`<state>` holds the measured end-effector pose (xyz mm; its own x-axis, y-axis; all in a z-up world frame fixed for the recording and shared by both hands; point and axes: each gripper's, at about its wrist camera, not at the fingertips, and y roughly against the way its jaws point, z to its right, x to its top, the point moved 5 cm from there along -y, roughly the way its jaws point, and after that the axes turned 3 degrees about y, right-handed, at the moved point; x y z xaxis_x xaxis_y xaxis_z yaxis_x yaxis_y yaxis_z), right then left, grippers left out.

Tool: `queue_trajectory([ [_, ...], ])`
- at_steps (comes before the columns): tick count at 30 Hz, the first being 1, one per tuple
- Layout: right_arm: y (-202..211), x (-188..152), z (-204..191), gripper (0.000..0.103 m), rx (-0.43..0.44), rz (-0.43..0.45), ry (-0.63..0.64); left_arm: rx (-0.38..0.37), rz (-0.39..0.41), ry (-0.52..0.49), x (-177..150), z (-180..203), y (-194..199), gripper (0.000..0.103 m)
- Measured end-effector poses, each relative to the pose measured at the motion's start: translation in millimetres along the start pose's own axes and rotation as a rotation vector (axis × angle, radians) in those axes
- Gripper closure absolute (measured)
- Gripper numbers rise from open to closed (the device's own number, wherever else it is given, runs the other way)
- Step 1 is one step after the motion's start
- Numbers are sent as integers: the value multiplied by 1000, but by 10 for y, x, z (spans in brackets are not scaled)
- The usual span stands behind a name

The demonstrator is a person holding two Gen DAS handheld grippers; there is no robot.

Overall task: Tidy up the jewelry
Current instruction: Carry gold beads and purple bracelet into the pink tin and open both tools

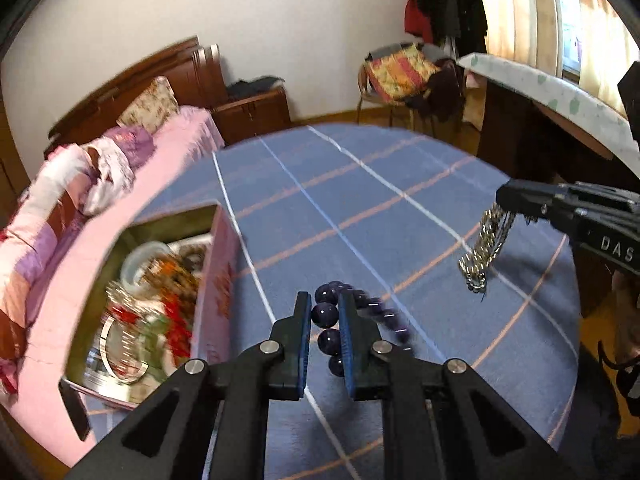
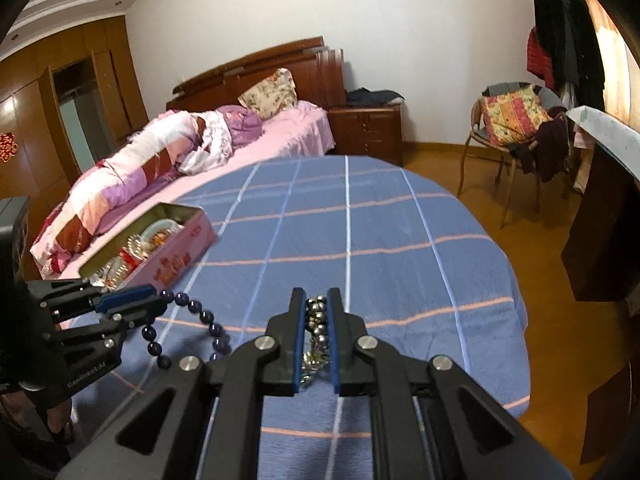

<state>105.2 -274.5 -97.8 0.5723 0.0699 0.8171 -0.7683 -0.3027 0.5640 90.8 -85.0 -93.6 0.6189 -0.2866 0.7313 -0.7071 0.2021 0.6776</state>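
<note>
Left wrist view: the left gripper [image 1: 325, 320] is clamped on purple beads [image 1: 325, 314], the right gripper [image 1: 505, 199] on a silver necklace [image 1: 482, 248], both above the counter [image 1: 400, 208] beside the tin [image 1: 218, 280]. Dangling strands could be snagged or dropped.

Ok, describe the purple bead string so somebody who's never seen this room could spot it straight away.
Start at the table with the blue checked cloth, beside the pink bed. Near its left side stands an open pink tin of jewelry; just right of it the left gripper pinches the purple bead string. Its beads are big, round and dark purple, unlike the silvery chain necklace hanging from the right gripper.
</note>
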Motion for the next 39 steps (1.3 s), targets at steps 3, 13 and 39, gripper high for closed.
queue_trajectory([
  [3,70,88,-84,90,16,23,10,8,36,-1,88,-46,140,90],
  [13,163,349,-322,90,79,75,26,14,100,51,310,-352,505,90],
  [39,90,988,-1384,90,226,163,215,225,176,173,411,-1709,935,90],
])
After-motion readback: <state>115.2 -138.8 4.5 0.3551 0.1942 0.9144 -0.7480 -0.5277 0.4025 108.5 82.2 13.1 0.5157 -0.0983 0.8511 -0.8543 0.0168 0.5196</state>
